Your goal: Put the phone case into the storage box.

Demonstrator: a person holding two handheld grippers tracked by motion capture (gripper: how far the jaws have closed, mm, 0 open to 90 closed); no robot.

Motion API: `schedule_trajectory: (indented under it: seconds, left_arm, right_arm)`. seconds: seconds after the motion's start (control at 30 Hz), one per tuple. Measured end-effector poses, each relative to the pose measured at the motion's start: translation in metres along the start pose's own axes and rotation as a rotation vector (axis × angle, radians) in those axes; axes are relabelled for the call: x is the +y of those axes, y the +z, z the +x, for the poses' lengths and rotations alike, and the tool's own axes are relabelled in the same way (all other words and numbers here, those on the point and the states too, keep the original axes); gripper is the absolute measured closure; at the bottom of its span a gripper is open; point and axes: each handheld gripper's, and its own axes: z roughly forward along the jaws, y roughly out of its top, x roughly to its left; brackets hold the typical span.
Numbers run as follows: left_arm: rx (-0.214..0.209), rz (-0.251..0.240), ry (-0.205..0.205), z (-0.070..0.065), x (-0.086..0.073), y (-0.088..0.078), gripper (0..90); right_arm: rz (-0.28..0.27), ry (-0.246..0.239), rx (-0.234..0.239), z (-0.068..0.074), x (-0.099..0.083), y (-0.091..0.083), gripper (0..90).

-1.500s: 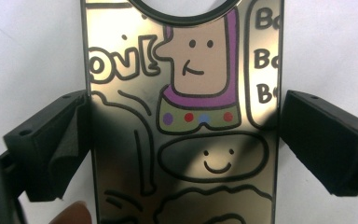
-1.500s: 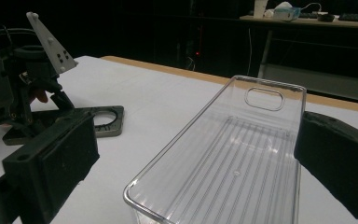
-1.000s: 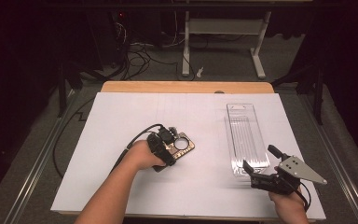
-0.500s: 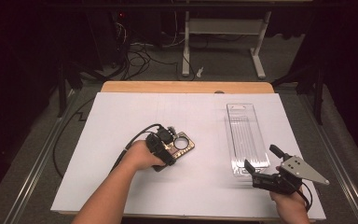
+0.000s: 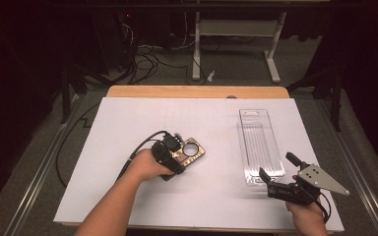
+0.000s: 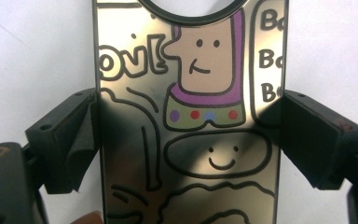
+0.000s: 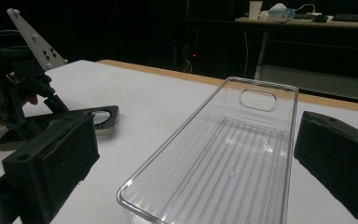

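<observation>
Gripping: left gripper (image 6: 186, 140) has its pads on both long edges of the cartoon-printed metal plate (image 6: 191, 116), clamped across its width.
Plate axis: runs away from the jaws, ring hole at the far end.
Plate place: mid-table, on white paper (image 5: 128, 128).
Right gripper (image 7: 200, 186): jaws wide, empty, astride the near end of the clear tray (image 7: 233, 158).
Tray axis: near-to-far, right of the plate; right hand is nearer.

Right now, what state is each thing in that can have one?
Phone case: flat on the table, printed side up, between the left gripper's jaws.
Clear tray: upright, empty.
Left gripper: shut on the phone case's edges.
Right gripper: open, at the tray's near end.
</observation>
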Motion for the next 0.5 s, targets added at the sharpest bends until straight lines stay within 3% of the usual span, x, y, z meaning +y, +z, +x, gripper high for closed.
schedule_trajectory:
  seconds: [0.27,0.5]
  left_arm:
    - [-0.012,-0.046,-0.033,0.004,-0.011,-0.005,13.4]
    - [-0.023,-0.089,-0.035,0.004,-0.017,-0.013,13.4]
  right_arm:
    - [0.002,-0.005,-0.001,0.001,0.0,0.0,0.1]
    - [0.003,-0.004,-0.002,0.002,0.0,0.001,0.1]
